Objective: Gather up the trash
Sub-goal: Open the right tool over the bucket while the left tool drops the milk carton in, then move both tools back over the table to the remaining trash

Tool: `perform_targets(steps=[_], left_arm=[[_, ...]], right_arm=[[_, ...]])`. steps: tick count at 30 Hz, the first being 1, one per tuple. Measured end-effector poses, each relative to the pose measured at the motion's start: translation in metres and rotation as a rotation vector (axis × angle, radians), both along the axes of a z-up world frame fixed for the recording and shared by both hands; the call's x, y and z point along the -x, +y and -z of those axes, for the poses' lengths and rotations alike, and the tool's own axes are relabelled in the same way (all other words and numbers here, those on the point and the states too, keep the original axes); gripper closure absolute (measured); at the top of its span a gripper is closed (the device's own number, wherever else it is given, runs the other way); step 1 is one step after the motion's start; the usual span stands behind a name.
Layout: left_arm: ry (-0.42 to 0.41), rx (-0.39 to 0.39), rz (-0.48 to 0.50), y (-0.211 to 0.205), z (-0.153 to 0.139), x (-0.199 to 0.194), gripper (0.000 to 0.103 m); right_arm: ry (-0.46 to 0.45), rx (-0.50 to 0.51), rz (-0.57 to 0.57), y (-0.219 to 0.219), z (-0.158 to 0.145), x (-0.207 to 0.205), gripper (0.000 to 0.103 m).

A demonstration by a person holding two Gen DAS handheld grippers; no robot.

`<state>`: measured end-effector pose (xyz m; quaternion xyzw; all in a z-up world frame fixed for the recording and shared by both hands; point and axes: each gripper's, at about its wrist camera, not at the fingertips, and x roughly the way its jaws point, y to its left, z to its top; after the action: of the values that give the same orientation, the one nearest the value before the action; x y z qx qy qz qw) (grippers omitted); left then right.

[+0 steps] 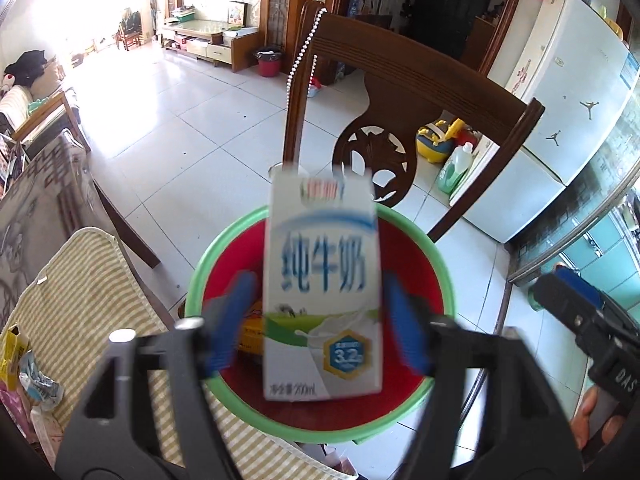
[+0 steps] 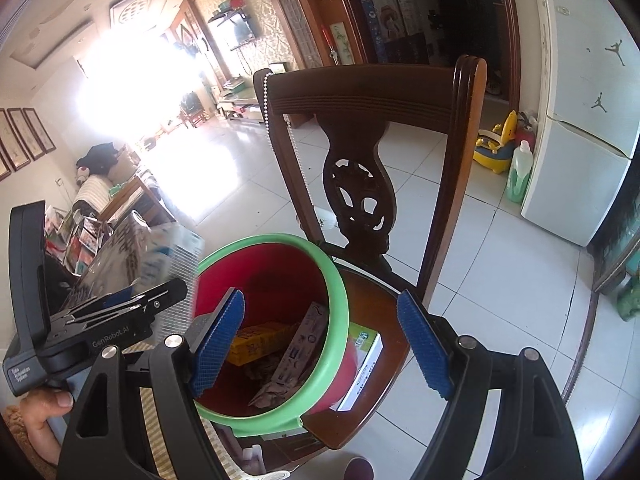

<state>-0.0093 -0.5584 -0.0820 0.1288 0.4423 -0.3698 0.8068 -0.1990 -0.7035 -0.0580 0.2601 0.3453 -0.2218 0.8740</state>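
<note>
Carton (image 1: 322, 292) hangs blurred between the left gripper (image 1: 320, 320) jaws, which stand apart, above the bin (image 1: 208, 252) (on a chair (image 1: 404, 68)). Right gripper (image 2: 320, 340) gapes empty. Falling tilted, it might clip the rim and bounce out.

The carton (image 1: 322, 280) looks like coated paper, smooth with a slight sheen. The bin (image 2: 340, 300) is glossy plastic, red walls under a green rim. The chair (image 2: 372, 96) is dark varnished wood, its seat shiny. Both grippers have matt black bodies and ribbed blue pads (image 2: 424, 344). The cushion (image 1: 72, 280) is striped cloth, soft and matt. The floor (image 1: 180, 112) is glossy tile.
</note>
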Motion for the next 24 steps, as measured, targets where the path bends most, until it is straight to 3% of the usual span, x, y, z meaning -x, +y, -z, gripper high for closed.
perform_targets(steps=[8, 14, 18, 24], left_arm=[[-0.030, 0.054, -0.024, 0.030, -0.023, 0.008, 0.027], [-0.023, 0.116, -0.099, 0.078, -0.040, 0.009, 0.027], [-0.039, 0.120, -0.188, 0.120, -0.040, 0.007, 0.027], [-0.007, 0.069, -0.362, 0.203, -0.016, -0.009, 0.027]], right_arm=[[-0.009, 0.013, -0.041, 0.017, -0.005, -0.011, 0.026], [-0.014, 0.025, -0.123, 0.048, -0.011, -0.036, 0.026], [-0.006, 0.037, -0.196, 0.080, -0.013, -0.056, 0.024], [0.019, 0.045, -0.300, 0.136, -0.009, -0.084, 0.023]])
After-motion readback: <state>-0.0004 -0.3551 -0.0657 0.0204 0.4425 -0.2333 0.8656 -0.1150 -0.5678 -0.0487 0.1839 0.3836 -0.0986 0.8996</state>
